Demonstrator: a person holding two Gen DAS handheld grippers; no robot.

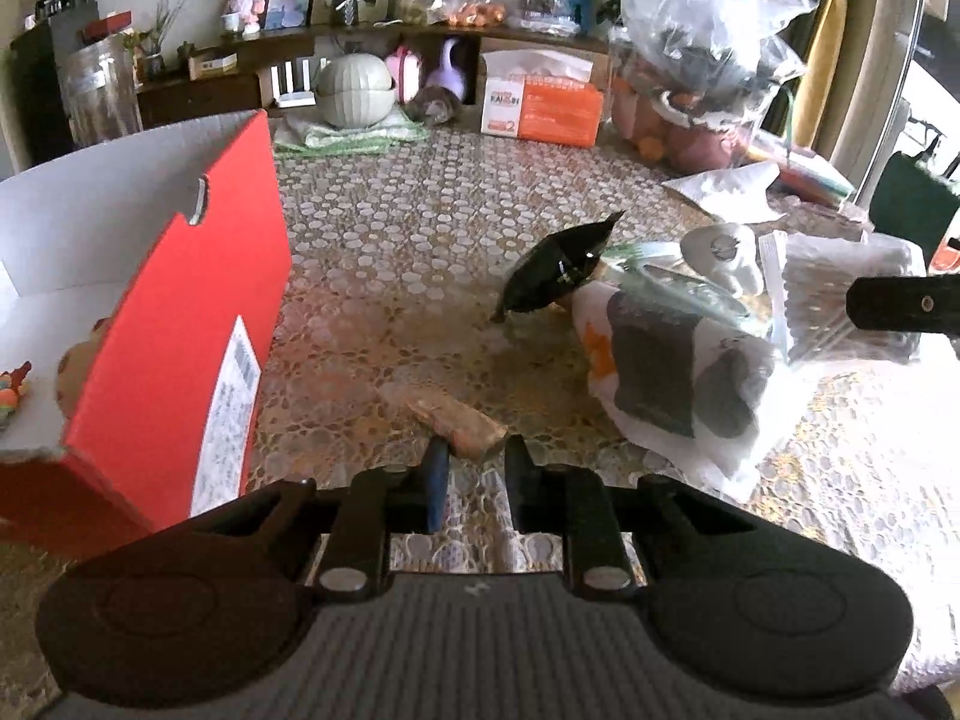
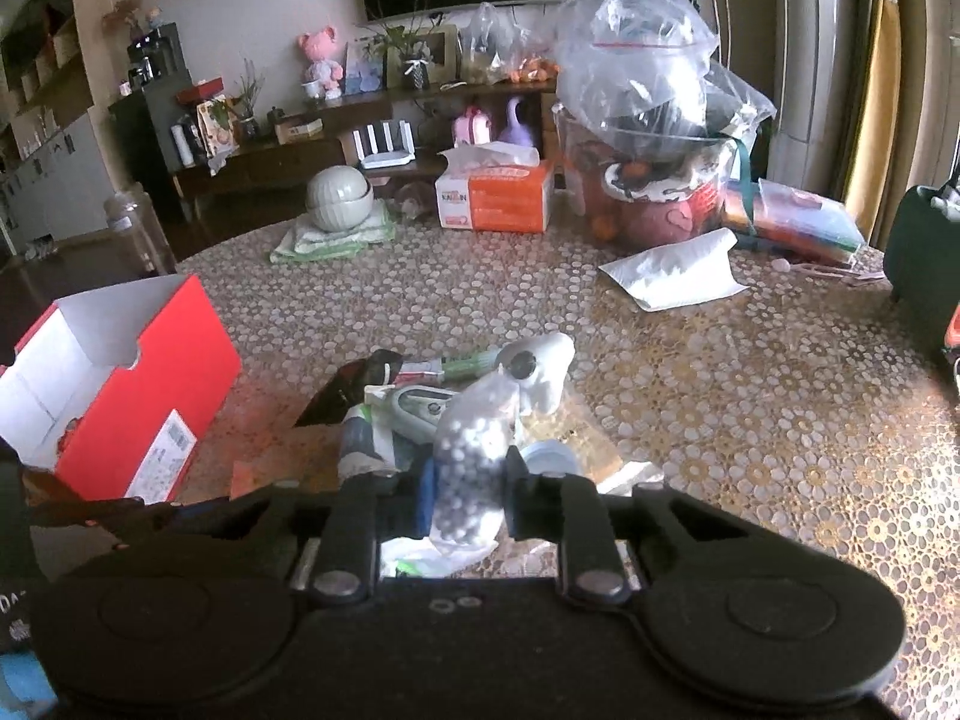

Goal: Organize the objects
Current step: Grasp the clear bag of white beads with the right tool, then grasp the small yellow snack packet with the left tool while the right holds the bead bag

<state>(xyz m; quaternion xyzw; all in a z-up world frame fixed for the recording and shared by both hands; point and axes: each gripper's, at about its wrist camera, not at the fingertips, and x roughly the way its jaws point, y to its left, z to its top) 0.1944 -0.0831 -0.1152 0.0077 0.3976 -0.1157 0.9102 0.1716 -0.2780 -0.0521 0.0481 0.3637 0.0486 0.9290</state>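
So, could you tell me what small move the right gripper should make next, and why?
Probably lift and carry the bag of white beads left to the open red box: the right gripper is closed on the bag above the pile.

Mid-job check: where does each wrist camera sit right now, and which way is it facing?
Left wrist: low over the table, facing the sideboard; left gripper holds a brown snack, red box on its left.
Right wrist: higher, facing the same way; right gripper pinches a bead bag.
Shared: red box, tissue box, black packet.
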